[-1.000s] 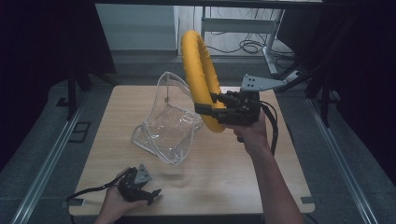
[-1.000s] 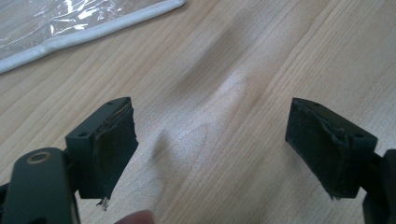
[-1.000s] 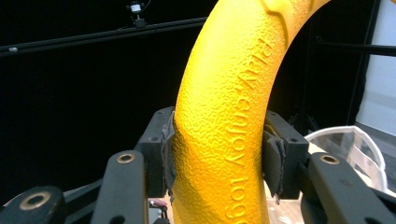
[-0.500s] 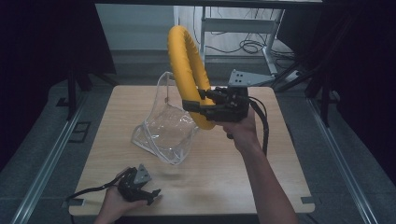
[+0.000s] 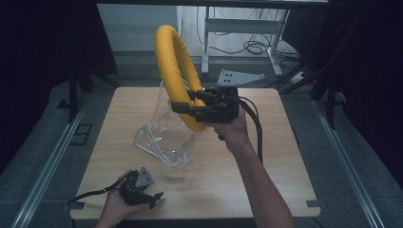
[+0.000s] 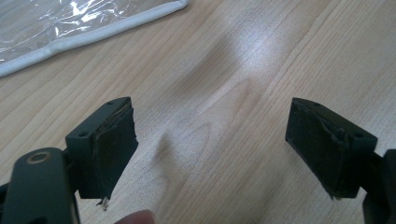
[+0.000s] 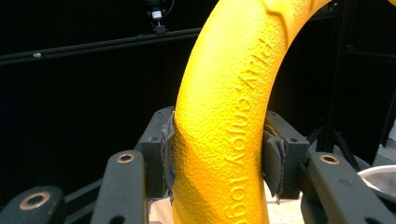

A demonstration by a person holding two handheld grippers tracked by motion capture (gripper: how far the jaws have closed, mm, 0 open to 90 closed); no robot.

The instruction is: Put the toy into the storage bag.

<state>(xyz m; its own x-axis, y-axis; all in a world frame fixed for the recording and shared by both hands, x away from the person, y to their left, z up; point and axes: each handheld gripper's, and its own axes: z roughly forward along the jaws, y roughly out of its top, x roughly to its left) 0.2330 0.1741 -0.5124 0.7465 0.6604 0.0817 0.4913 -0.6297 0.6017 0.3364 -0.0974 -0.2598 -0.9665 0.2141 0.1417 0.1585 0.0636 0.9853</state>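
The yellow ring (image 5: pixel 176 71) stands upright in the air above the clear plastic bag (image 5: pixel 166 135), clamped near its lower part by the right hand-held gripper (image 5: pixel 183 110). The left hand-held gripper (image 5: pixel 154 197) rests spread wide on the wooden surface (image 5: pixel 266 166).
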